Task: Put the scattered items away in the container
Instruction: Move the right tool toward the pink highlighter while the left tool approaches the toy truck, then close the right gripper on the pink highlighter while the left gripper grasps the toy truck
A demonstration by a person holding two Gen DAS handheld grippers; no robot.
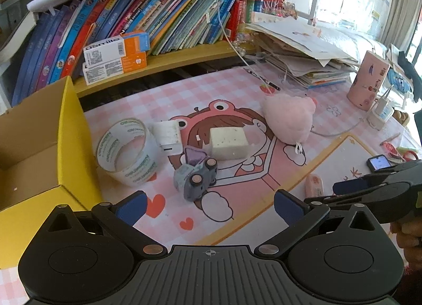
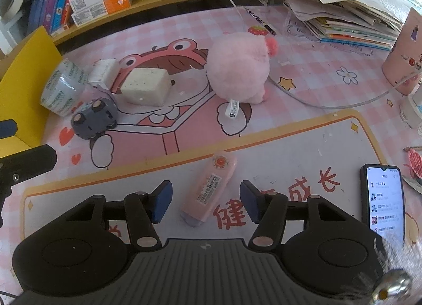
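Note:
A yellow cardboard box [image 1: 71, 146] stands open at the left of the pink desk mat. Scattered beside it lie a clear tape roll [image 1: 126, 152], a white charger block [image 1: 168, 136], a grey toy car [image 1: 197, 181], a cream sponge block [image 1: 228, 142] and a pink plush toy [image 1: 288, 117]. A pink tube [image 2: 211, 186] lies between the fingers of my right gripper [image 2: 205, 199], which is open around it without touching. My left gripper [image 1: 209, 206] is open and empty, just short of the toy car. The right gripper also shows in the left wrist view [image 1: 343, 186].
A shelf of books [image 1: 132, 20] runs along the back, with orange-and-white boxes [image 1: 116, 54] in front. A paper stack [image 1: 303, 49] and pink cylinder holder [image 1: 368, 80] stand at the back right. A lit phone [image 2: 383, 199] and a white cable [image 2: 329, 104] lie on the right.

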